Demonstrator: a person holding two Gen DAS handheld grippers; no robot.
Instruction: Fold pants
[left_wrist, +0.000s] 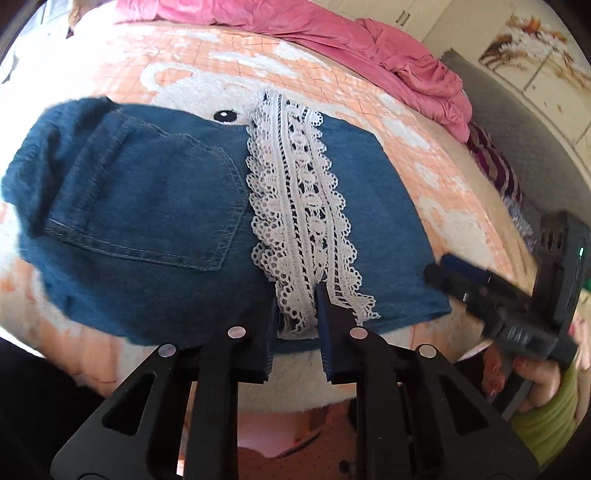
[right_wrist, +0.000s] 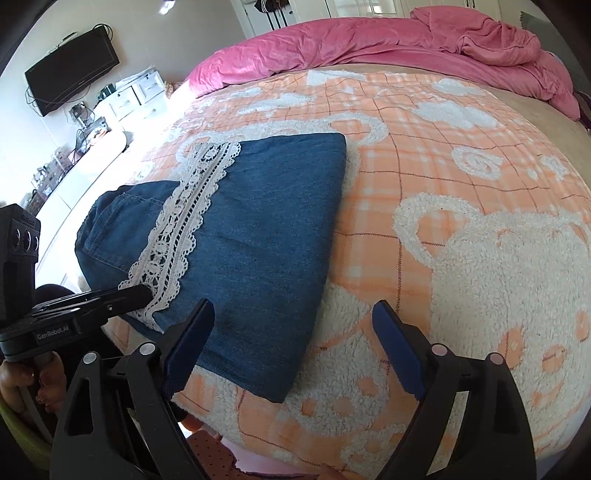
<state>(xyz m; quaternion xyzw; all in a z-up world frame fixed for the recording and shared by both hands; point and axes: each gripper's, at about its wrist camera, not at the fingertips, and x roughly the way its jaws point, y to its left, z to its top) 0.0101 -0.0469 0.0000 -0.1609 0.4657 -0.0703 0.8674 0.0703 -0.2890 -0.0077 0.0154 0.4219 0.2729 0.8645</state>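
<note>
Folded blue denim pants (left_wrist: 147, 192) with a white lace strip (left_wrist: 295, 206) lie on a peach bear-pattern blanket (left_wrist: 424, 147). My left gripper (left_wrist: 298, 314) is shut on the near hem, and the lace end is pinched between its blue pads. From the right wrist view, the same gripper (right_wrist: 146, 291) bites the lace (right_wrist: 184, 229) at the pants' (right_wrist: 266, 221) near left edge. My right gripper (right_wrist: 293, 306) stands open over the near right part of the hem; its left finger (right_wrist: 192, 339) is above the denim and its right finger above the blanket (right_wrist: 461, 240). It also shows at the right of the left wrist view (left_wrist: 439, 267).
A crumpled pink duvet (right_wrist: 332, 44) covers the far end of the bed. The bed's near edge runs just below both grippers. A wall TV (right_wrist: 70, 70) and white drawers (right_wrist: 136, 96) stand to the left. A person's hands (left_wrist: 535, 380) hold the gripper handles.
</note>
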